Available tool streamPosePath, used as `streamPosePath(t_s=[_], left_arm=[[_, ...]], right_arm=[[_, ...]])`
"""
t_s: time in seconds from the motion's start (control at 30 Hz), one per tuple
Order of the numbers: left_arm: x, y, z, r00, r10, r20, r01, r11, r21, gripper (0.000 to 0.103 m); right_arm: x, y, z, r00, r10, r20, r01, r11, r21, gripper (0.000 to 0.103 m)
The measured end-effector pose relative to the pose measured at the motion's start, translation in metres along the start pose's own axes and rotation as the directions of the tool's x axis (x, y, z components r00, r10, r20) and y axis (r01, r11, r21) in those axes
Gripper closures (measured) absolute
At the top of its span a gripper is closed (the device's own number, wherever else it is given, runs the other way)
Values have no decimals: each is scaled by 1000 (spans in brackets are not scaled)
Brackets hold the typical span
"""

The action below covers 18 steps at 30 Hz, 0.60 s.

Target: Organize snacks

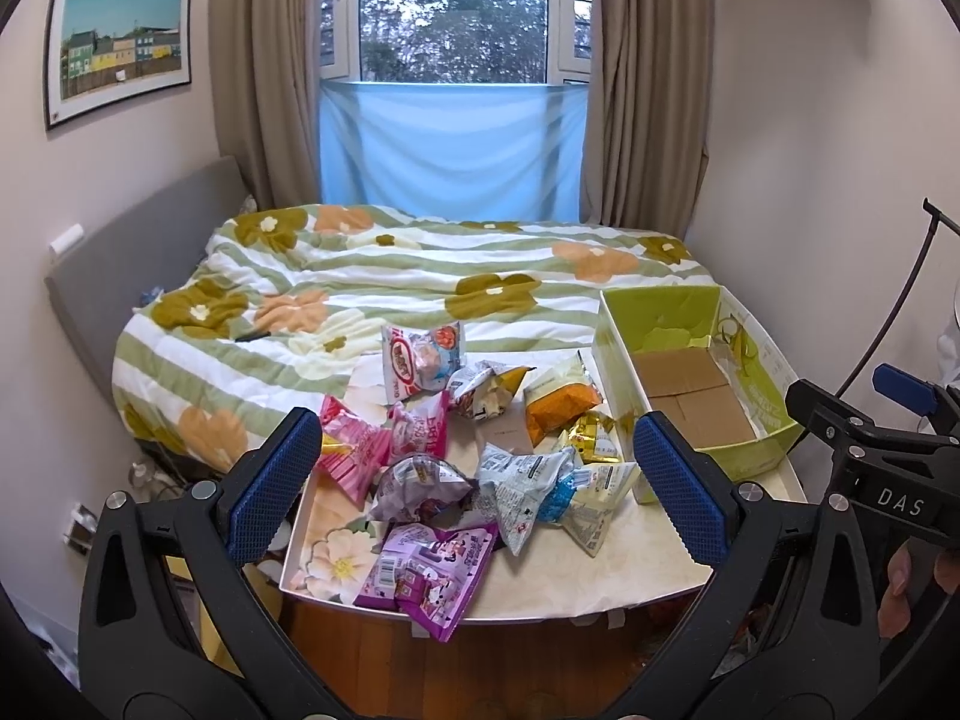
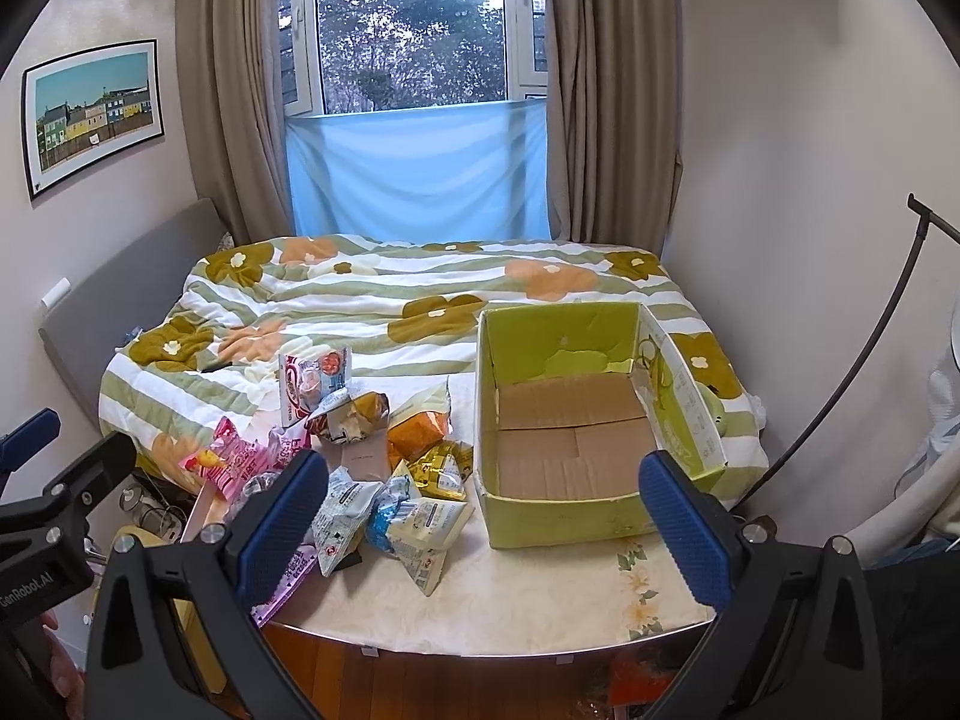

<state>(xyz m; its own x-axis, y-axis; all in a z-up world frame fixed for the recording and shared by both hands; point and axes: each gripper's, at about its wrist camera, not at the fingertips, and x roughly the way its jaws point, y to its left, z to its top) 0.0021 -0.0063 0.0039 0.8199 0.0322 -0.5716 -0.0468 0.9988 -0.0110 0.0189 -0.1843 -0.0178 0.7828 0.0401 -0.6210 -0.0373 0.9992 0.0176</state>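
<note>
This is a bedroom in a home. A bed (image 1: 420,276) with a green-striped floral duvet and a grey padded headboard (image 1: 138,252) fills the room beneath a window (image 1: 456,12) framed by beige curtains (image 1: 264,72), with trees outside. A framed print of coloured houses (image 1: 120,48) hangs on the wall, and the floor (image 1: 528,660) is wood.
</note>
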Motion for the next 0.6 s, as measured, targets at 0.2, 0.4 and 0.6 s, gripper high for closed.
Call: streamPosePath(t_s=[0.2,0.4,0.6], left_arm=[[0,0,3,1000,1,-9,-1,1000,-8,0],[0,0,2,1000,0,-9,0,1000,-9,0],[0,0,1,1000,2,-12,-2,1000,-14,0]], right_arm=[[-1,0,-1,1000,-1,0,1,1000,-1,0],[0,-1,-1,1000,2,-2,-2,1000,3,0],[0,-1,-2,1000,4,-9,-4,1000,0,0]])
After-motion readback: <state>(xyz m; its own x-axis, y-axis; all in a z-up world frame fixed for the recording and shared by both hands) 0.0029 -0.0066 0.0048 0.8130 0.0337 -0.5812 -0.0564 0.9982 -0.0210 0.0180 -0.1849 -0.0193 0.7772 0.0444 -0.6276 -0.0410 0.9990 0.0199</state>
